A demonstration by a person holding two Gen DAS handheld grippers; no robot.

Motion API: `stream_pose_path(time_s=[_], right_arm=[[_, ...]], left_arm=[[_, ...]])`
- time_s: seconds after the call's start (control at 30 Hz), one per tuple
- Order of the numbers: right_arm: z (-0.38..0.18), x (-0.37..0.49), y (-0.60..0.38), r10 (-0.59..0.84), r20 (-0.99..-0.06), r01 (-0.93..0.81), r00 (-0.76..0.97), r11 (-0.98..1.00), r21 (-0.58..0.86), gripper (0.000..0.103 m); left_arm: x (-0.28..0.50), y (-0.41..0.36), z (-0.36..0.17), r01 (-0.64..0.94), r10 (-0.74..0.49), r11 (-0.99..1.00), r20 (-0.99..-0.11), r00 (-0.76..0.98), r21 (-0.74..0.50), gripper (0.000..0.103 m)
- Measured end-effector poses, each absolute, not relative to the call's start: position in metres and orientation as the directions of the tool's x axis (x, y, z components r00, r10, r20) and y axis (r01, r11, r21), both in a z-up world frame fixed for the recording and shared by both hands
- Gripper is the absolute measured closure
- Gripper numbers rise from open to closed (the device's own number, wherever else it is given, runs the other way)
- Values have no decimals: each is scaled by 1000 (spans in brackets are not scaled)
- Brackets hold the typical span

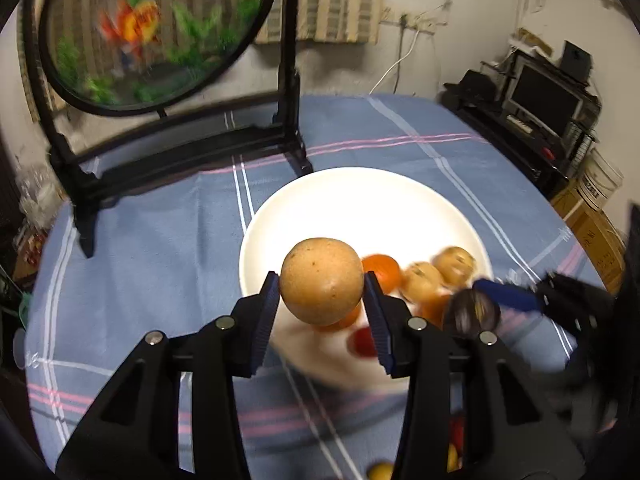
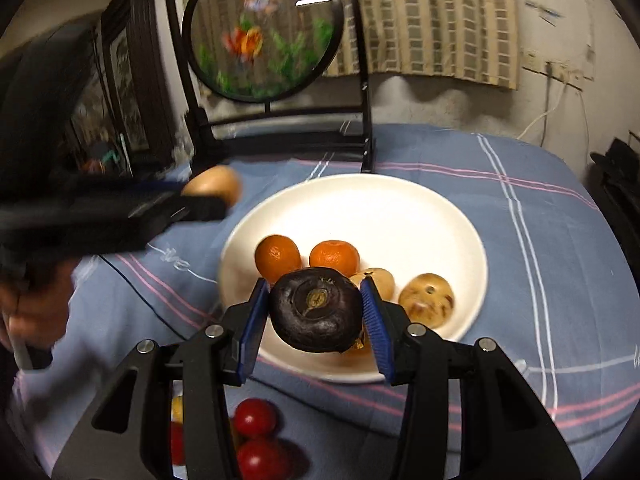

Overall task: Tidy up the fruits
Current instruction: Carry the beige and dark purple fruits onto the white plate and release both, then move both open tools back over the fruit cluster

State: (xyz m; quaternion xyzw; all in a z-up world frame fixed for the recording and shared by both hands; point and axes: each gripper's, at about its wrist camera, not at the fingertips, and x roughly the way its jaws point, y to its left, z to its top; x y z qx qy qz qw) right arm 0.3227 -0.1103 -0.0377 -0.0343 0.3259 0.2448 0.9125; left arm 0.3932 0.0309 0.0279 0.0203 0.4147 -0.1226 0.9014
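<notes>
My left gripper is shut on a round tan fruit and holds it over the near rim of the white plate. My right gripper is shut on a dark purple, wrinkled fruit above the plate's near side. In the plate lie two oranges and two pale brown fruits. In the right wrist view the left gripper and its tan fruit show blurred at the left. The right gripper's purple fruit shows blurred in the left wrist view.
Red cherry tomatoes and a yellow one lie on the blue checked tablecloth in front of the plate. A round embroidered screen on a black stand rises behind the plate. Shelves with a monitor stand far right.
</notes>
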Motion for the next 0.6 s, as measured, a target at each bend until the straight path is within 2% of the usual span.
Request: stream_pose_path(time_s=[0.3, 0.53, 0.57, 0.6], right_arm=[[-56, 341, -98, 388, -633, -489, 670, 872, 16, 56], [-60, 344, -95, 402, -638, -504, 657, 863, 25, 55], [-59, 344, -95, 398, -637, -502, 660, 865, 21, 54], [-59, 343, -94, 393, -639, -499, 661, 866, 16, 53]], left_arm=[[442, 37, -20, 193, -189, 977, -804, 563, -95, 60], [445, 38, -28, 164, -190, 979, -811, 553, -118, 58], [445, 38, -28, 159, -186, 980, -812, 552, -116, 50], [442, 39, -25, 151, -177, 982, -805, 567, -109, 37]])
